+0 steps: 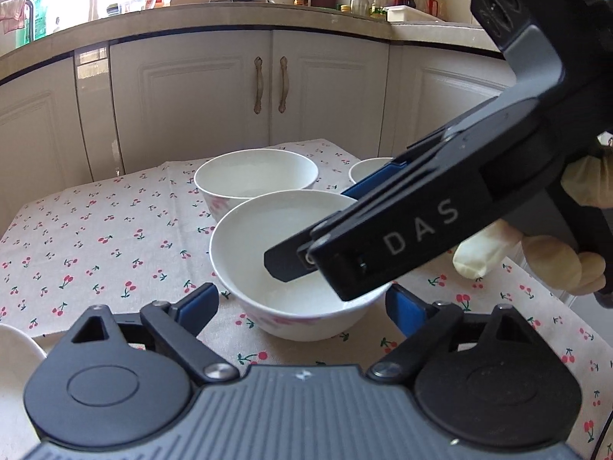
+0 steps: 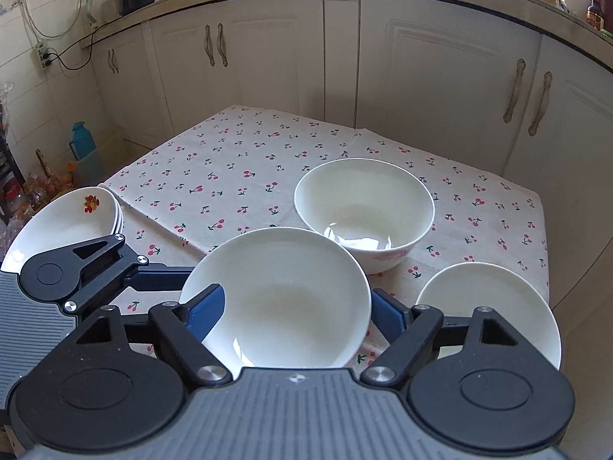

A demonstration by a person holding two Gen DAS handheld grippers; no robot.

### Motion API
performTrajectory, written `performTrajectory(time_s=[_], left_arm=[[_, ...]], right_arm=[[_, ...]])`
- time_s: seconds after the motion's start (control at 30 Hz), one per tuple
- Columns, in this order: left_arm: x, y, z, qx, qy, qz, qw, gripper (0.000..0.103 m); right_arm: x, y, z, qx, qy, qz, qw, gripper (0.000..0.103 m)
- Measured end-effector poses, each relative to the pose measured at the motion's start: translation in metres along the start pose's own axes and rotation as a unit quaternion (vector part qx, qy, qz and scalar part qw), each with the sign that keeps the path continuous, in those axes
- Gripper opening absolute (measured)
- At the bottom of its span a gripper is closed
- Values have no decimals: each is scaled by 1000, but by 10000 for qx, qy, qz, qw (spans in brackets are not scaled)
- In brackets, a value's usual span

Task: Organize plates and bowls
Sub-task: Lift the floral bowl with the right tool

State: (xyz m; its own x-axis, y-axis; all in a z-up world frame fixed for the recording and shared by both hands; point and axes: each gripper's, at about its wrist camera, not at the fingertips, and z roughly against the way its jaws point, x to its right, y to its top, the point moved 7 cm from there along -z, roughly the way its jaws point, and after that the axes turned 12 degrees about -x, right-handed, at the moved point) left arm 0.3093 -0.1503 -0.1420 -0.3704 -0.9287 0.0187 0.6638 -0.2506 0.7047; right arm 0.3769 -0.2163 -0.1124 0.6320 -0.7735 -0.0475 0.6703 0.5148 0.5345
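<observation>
My right gripper (image 2: 295, 316) has one finger inside the near bowl (image 2: 283, 291) and one outside its rim, at lower centre; whether it pinches, I cannot tell. Left gripper (image 1: 302, 306) spread wide, empty, flanking that bowl. Risk: glazed rim slips, bowl tilts into the far bowl (image 2: 364, 211).

The left tool (image 1: 302, 308) is held low and level with its jaws spread wide. The right tool (image 2: 295, 312) is also spread wide, angled downward from the right; a gloved hand (image 1: 536, 260) grips its handle.
</observation>
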Motion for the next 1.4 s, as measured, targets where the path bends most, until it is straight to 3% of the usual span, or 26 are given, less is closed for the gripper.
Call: performTrajectory(time_s=[0.33, 0.7, 1.1, 1.4], left_arm=[[0, 1, -2, 146, -122, -20, 9998, 90], [2, 0, 4, 57, -130, -124, 9998, 90], [7, -6, 38, 94, -237, -382, 9989, 90], [10, -28, 67, -99, -466, -624, 9969, 90]], right_arm=[[3, 1, -1, -36, 27, -29, 10000, 80], [-2, 0, 10, 2, 83, -161, 9998, 80], [-21, -9, 35, 9, 114, -382, 9992, 80], [-55, -30, 54, -120, 67, -575, 9982, 80]])
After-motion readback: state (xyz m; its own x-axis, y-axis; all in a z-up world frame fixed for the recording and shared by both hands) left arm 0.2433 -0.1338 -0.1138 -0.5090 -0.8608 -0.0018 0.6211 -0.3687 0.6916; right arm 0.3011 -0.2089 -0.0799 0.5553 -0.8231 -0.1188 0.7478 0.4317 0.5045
